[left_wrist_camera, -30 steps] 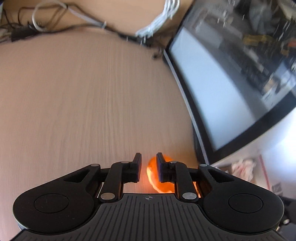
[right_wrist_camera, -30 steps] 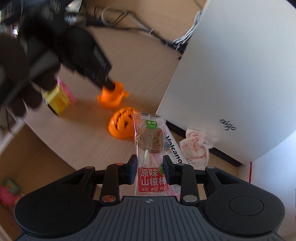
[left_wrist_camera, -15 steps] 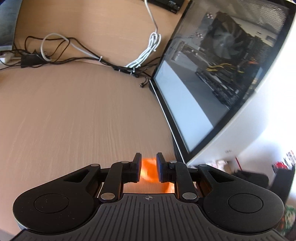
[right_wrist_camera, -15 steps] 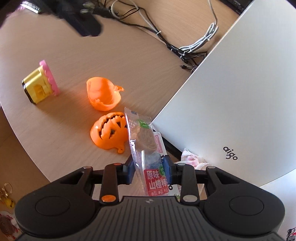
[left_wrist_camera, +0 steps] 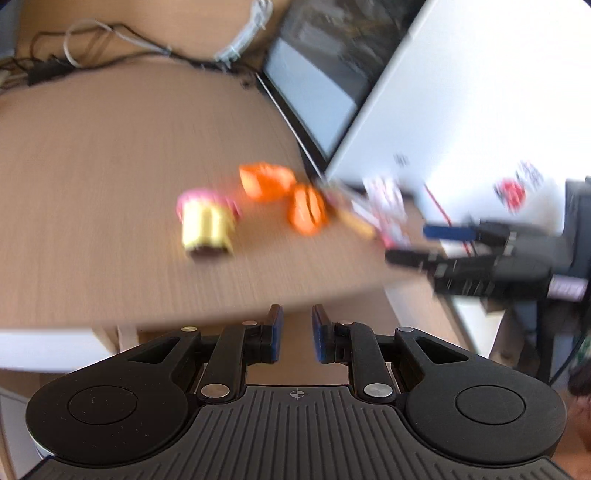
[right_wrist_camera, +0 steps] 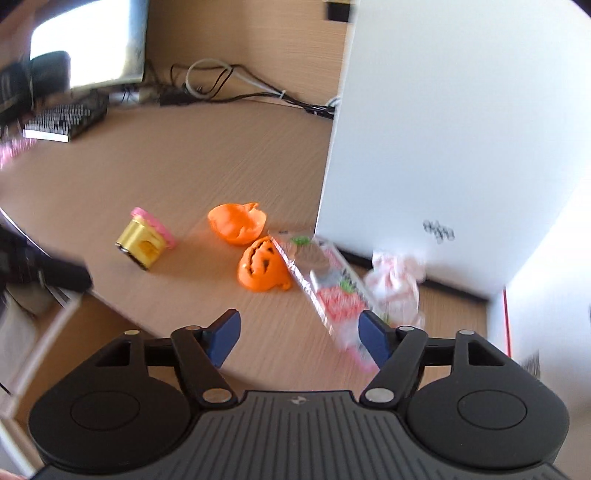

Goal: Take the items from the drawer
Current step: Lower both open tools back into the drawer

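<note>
Light wood desk, tan wood back panel, white computer case, tangled cables, bright daylight

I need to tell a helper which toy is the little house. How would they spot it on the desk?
Start at the white computer case, then go left past two orange pumpkin halves. The toy house lies apart: yellow and boxy with a pink roof.

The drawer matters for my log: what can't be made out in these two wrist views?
- Drawer: in neither view; below the desk edge.
- Orange pumpkin halves, yellow-and-pink toy house: motion-blurred, left wrist view.
- Clear snack packet: print smeared, right wrist view.
</note>
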